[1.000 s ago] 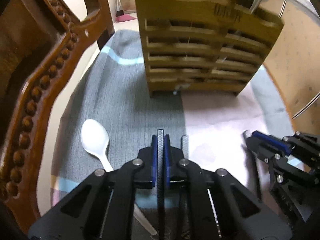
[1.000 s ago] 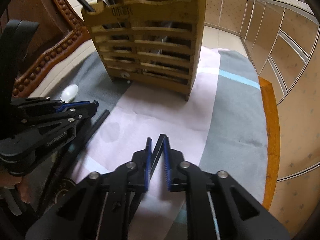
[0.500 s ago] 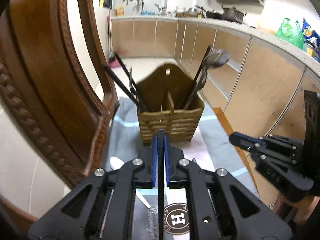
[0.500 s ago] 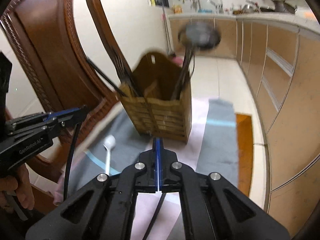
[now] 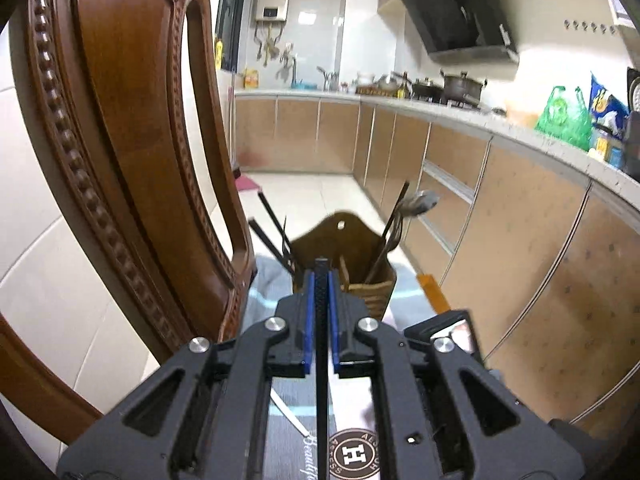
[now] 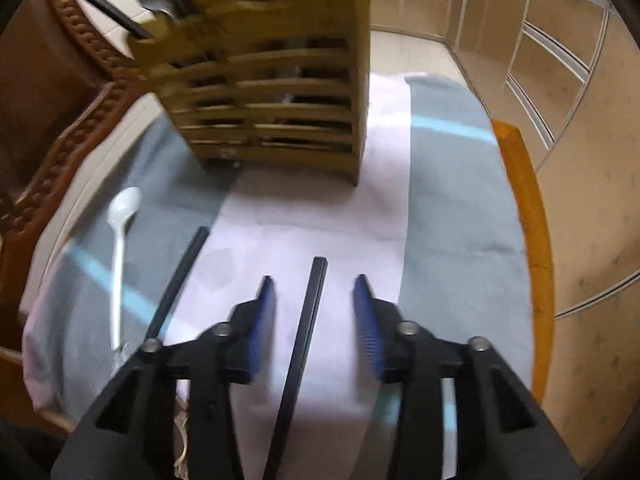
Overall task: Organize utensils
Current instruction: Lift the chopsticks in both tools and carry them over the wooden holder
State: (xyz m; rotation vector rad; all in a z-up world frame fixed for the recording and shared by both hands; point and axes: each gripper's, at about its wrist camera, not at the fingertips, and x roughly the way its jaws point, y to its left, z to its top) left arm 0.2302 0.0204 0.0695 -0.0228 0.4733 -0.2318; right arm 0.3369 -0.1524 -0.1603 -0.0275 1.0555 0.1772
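On the cloth-covered kitchen table [image 6: 460, 184], the left gripper [image 5: 321, 280] clamps a stiff, light, slippery black chopstick [image 5: 321, 320] mid-shaft; the right gripper [image 6: 314, 300] jaws are opening around another chopstick [image 6: 308, 320], untouched

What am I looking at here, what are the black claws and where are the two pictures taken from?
Each picture comes from a camera on a hand-held claw, looking along its two blue-padded fingers. The left claw is shut on a black chopstick, raised and pointing towards the wooden utensil holder. The right claw is opening; another chopstick lies between its fingers, untouched. Below it, on the cloth, lie a third chopstick and a white spoon.
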